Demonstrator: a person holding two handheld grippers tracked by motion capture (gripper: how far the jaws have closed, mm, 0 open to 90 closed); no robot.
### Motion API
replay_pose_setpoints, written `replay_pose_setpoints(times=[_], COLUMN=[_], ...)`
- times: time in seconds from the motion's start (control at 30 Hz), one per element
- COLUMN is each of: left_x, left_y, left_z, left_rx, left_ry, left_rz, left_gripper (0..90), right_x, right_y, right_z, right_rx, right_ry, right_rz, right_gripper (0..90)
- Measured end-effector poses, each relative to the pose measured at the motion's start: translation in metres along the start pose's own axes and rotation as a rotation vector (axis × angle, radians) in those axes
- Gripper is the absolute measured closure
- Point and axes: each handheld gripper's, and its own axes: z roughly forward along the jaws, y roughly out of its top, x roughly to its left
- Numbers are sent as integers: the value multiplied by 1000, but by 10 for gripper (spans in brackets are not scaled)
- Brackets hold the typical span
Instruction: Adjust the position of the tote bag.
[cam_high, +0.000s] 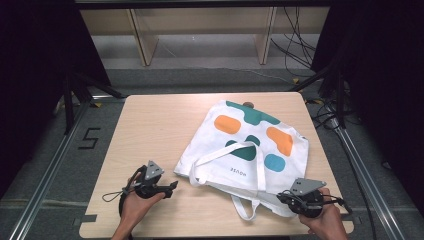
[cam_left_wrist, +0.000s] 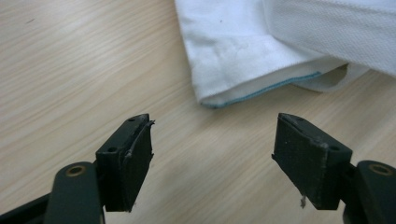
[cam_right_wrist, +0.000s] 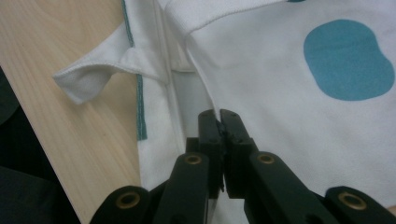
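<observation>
A white tote bag (cam_high: 250, 145) printed with orange and teal blobs lies flat on the right half of the wooden table (cam_high: 150, 125), its handles (cam_high: 250, 200) trailing toward the front edge. My right gripper (cam_high: 281, 197) sits at the bag's near right corner. In the right gripper view its jaws (cam_right_wrist: 219, 121) are shut, pinching a fold of the bag's white cloth (cam_right_wrist: 280, 70) beside a handle loop (cam_right_wrist: 93, 74). My left gripper (cam_high: 172, 187) rests low at the front left, open. A bag corner (cam_left_wrist: 243, 60) lies just ahead of its wide jaws (cam_left_wrist: 212, 149), untouched.
The table's left half is bare wood. Beyond the far edge stand a wooden shelf frame (cam_high: 200, 30) and loose cables (cam_high: 300, 45) on the floor. Metal rails (cam_high: 50, 165) run along both sides of the table.
</observation>
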Motion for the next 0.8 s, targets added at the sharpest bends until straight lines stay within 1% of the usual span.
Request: replay_pose_setpoints(times=[0.03,0.07,0.1,0.13,0.17,0.23,0.27,0.3,0.33,0.37,0.4,0.43,0.47,0.5,0.53,0.57,0.6,0.63,0.67,0.7,0.73,0.8], left_x=[-3,-3,-4,-3,-2,-1,0,1,1,0,-2,-1,-2,1,1,1,-1,2,3,4,5,5], left_y=[4,6,9,13,14,17,18,19,20,19,21,21,23,26,28,29,30,31,32,31,31,31], left_z=[7,9,14,19,23,26,26,26,26,27,27,28,29,28,29,31,36,36,40,43,45,44], left_rx=[-19,4,-5,-9,-4,-8,-5,-14,-16,-35,-55,-85,-101,-86,-90,-96,-122,-88,-96,-90,-86,-91], left_ry=[-7,-12,-7,20,29,24,28,30,35,33,46,37,41,39,46,42,28,24,19,11,12,8], left_rz=[-5,7,10,38,27,26,37,56,63,45,31,34,35,76,86,79,25,64,55,54,80,109], left_gripper=[279,293,292,296,312,329,338,351,354,355,366,379,390,403,411,413,418,430,441,454,505,598], right_x=[0,0,0,1,1,1,2,3,3,4,4,5,5,6,6,5,5,5,5,6,5,4], right_y=[-1,-1,-1,-2,-2,-3,-3,-4,-5,-5,-6,-6,-6,-7,-7,-7,-7,-7,-6,-8,-8,-8], right_z=[1,2,3,4,5,8,9,9,11,13,14,15,16,18,19,19,20,20,19,21,21,21], right_rx=[5,9,9,9,14,15,21,36,45,56,58,65,83,73,83,82,82,80,99,90,95,82], right_ry=[6,13,14,23,22,20,24,37,27,26,18,11,10,-2,-10,-12,-14,-20,-15,-28,-30,-17], right_rz=[7,5,6,15,13,19,22,35,14,22,7,4,4,7,7,5,8,8,8,11,2,5], right_gripper=[887,879,865,830,795,732,712,693,680,666,650,645,636,625,613,607,607,608,611,618,637,717])
